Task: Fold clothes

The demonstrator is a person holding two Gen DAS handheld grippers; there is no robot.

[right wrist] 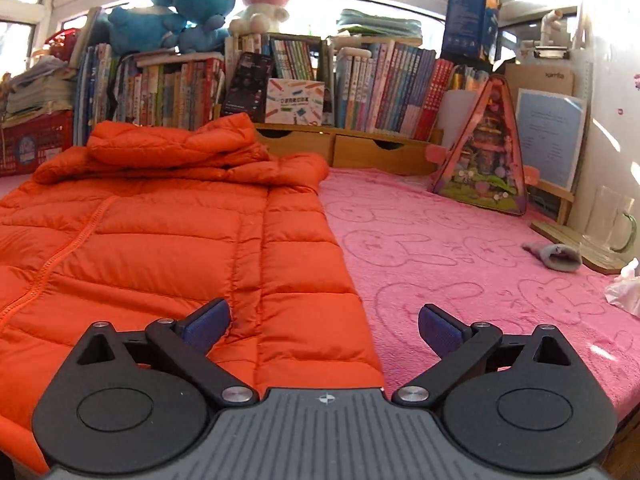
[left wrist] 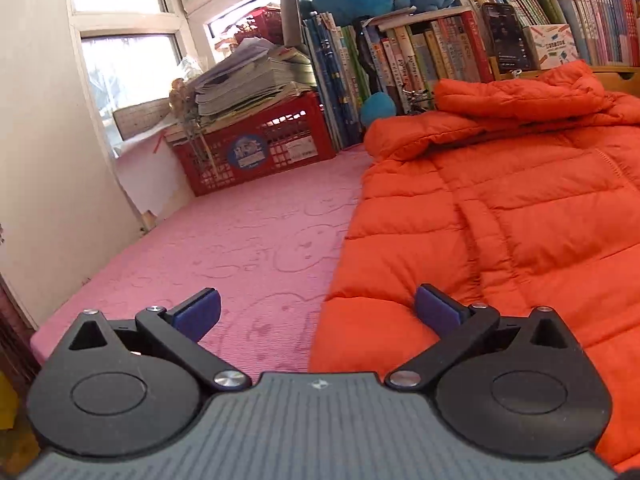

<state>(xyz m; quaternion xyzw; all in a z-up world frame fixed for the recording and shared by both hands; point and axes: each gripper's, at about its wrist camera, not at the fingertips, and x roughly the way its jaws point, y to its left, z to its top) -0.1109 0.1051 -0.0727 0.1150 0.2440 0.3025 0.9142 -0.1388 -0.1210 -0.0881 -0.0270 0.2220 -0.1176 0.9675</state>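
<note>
**A:** What's around you, biggest first?

**B:** A pink blanket (right wrist: 460, 248) embossed with rabbit shapes covers the bed. On it lies the orange puffer jacket (right wrist: 168, 240), spread flat with its front up, hood bunched at the far end against the books. It fills the bed's left half in my right view and the right half in my left view. Along the far edge runs a row of books (right wrist: 384, 88) with blue plush toys (right wrist: 188, 8) on top. At the far left corner sits a red crate (left wrist: 256, 148) under a stack of papers. At the far right a triangular picture toy (right wrist: 480, 152) leans by a wooden drawer unit, and a small grey sock (right wrist: 556, 256) lies near the right edge.

**A:** And your jaws?

**B:** My left gripper (left wrist: 318, 312) has its jaws spread wide, empty; they straddle the jacket's left edge near the hem, one pad over blanket, one over the quilting. My right gripper (right wrist: 324, 324) is likewise spread and empty, straddling the jacket's right edge.

**A:** Anything unclear?

**B:** Whether the pads touch the fabric, I can't tell. The hem corners are hidden under my gripper bodies.
</note>
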